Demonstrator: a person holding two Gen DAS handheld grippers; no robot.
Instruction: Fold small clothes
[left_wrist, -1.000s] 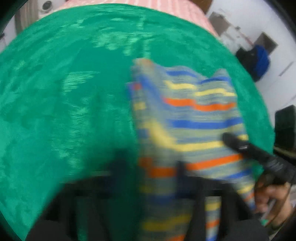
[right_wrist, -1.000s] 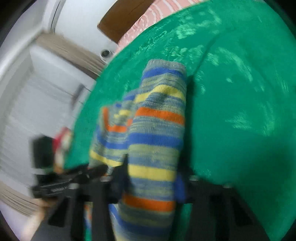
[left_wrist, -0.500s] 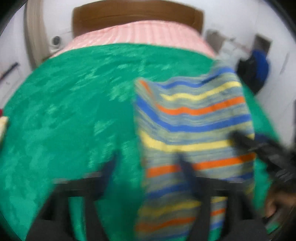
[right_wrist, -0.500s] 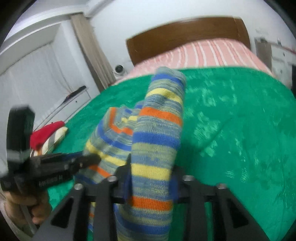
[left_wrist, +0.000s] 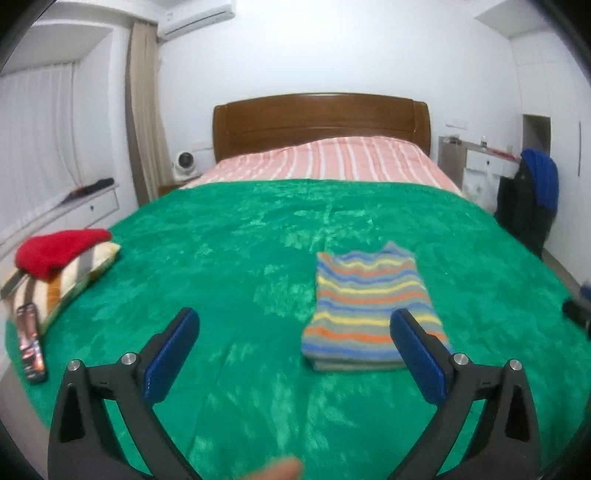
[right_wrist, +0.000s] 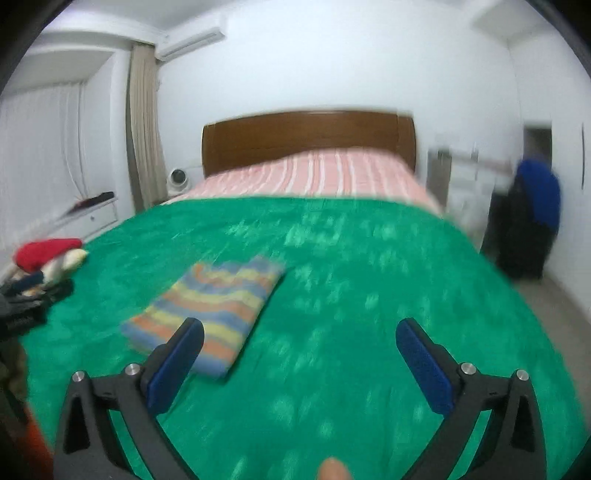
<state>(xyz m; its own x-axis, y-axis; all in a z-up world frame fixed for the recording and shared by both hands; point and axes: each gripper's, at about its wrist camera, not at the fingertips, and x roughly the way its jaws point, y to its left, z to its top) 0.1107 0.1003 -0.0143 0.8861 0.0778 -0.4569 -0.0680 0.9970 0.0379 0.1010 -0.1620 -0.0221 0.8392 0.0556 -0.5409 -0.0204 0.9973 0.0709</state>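
Folded striped knit top in blue, yellow and orange (left_wrist: 369, 310) lying flat on the green plush bedspread (left_wrist: 229, 258), right of centre and well apart from a red hat on a striped cushion (left_wrist: 59, 251) at the left edge. Left gripper (left_wrist: 295, 343) and right gripper (right_wrist: 299, 350) both just sprung wide open, nothing between the jaws. Probably soft, light and floppy (best pinched at a folded edge or corner); no containers anywhere.
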